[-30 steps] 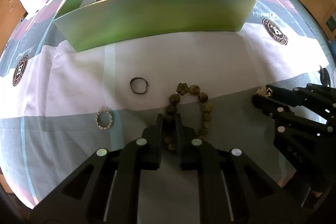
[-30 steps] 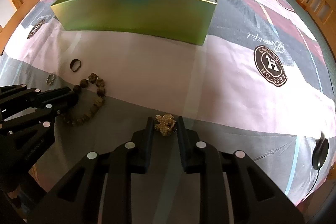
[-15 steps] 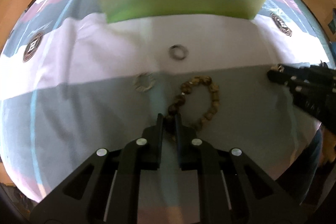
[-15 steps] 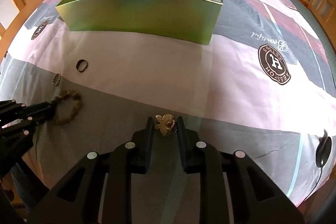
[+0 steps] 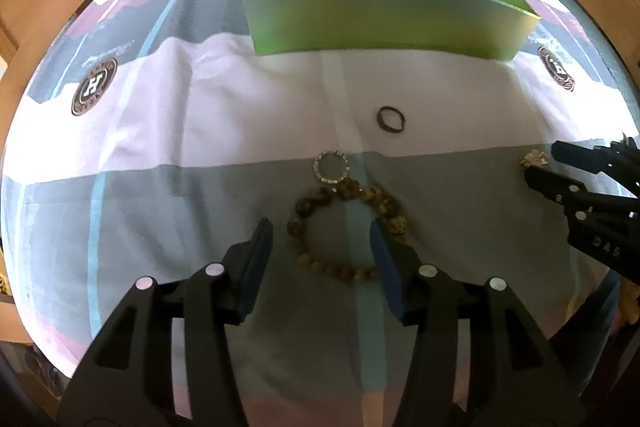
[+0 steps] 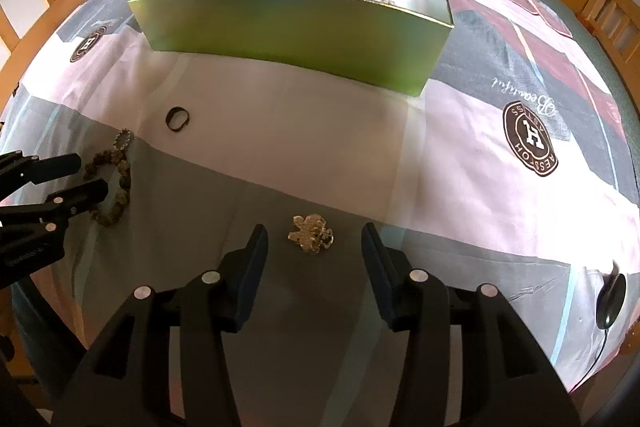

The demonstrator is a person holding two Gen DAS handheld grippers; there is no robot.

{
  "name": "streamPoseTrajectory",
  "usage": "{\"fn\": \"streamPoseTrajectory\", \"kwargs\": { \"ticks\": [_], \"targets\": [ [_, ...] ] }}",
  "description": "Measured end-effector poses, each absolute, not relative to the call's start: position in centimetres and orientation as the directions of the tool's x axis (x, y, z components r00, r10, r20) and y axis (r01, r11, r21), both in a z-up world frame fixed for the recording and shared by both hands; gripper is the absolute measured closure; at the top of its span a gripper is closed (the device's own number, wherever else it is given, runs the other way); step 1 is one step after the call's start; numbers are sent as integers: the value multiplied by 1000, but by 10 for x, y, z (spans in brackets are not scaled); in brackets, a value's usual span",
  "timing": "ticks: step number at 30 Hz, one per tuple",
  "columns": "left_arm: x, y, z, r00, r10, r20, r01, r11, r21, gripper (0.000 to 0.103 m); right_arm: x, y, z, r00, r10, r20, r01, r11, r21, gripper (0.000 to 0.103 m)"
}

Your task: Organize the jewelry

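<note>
So the bead bracelet (image 5: 347, 229) lies on the bedspread (image 5: 224, 131) with the small ring of stones (image 5: 331, 167) touching its far edge and the plain ring (image 5: 390, 117) a bit beyond (off to the right). The box (image 6: 296, 27) sits behind all that with more jewelry in it, and the brooch (image 6: 311, 233) is well apart to the bracelet's right.

Daylight floods the bedspread (image 5: 248, 99) ahead of my hand-held grippers, washing its pale band nearly white, while a soft-edged shadow covers the near half beneath them. The fisheye bends everything toward a dark circular rim. The green box (image 6: 296, 27) looks slightly soft in my left view.
</note>
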State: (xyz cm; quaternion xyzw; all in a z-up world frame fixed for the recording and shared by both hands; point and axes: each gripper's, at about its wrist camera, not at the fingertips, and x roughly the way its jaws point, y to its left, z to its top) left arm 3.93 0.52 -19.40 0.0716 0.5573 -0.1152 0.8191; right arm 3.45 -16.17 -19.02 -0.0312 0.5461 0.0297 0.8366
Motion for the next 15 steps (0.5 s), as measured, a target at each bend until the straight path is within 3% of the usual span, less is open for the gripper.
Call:
{"fn": "streamPoseTrajectory", "kwargs": {
  "ticks": [7, 11, 15],
  "targets": [
    [26, -18, -182, 353, -182, -918, 327, 943, -61, 52, 35, -164, -191, 398, 10, -917, -79, 997, -24, 55],
    [31, -37, -196, 326, -155, -933, 357, 934, -30, 52, 38, -162, -194, 398, 0, -917, -83, 996, -36, 55],
    [33, -41, -206, 320, -145, -936, 353, 935, -25, 60, 40, -160, -197, 394, -11, -919, -94, 994, -53, 55]
  ]
}}
